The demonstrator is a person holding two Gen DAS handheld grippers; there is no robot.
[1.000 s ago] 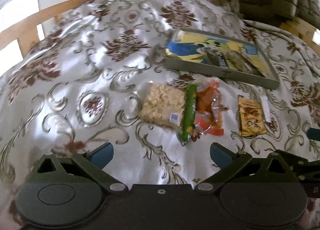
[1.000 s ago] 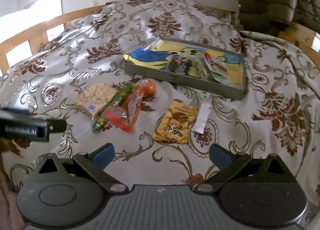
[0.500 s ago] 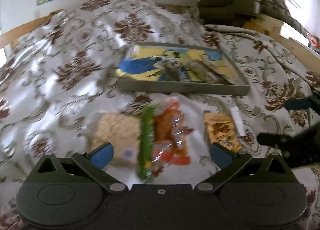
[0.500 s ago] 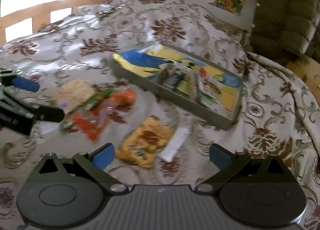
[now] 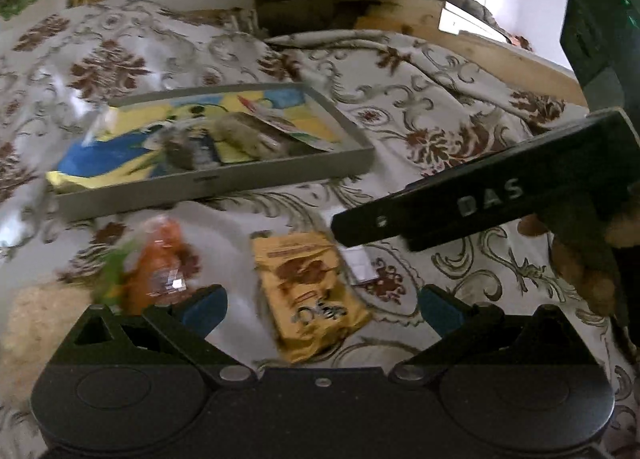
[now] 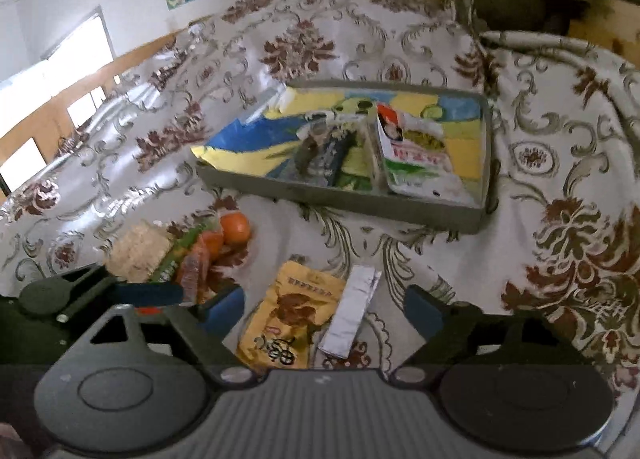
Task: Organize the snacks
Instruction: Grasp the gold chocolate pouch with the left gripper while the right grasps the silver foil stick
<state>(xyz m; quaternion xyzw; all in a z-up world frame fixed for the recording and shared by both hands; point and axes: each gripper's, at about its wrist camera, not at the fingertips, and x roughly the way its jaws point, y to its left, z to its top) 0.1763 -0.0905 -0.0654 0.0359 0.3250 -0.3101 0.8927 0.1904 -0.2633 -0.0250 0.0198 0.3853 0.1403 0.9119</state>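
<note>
Both grippers have been brought in over the yellow packet (image 6: 290, 315). The right gripper (image 6: 324, 309) jaws are closing, nothing pressed yet; the left gripper (image 5: 322, 307) is held wide, empty. The packet lies on the bed, near the tray (image 6: 340, 201). Crowded grippers could collide, or the silver sachet (image 6: 352, 311) be snagged.

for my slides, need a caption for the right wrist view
Right gripper, jaws closing with nothing held, above a yellow snack pouch and silver packet before the tray.
</note>
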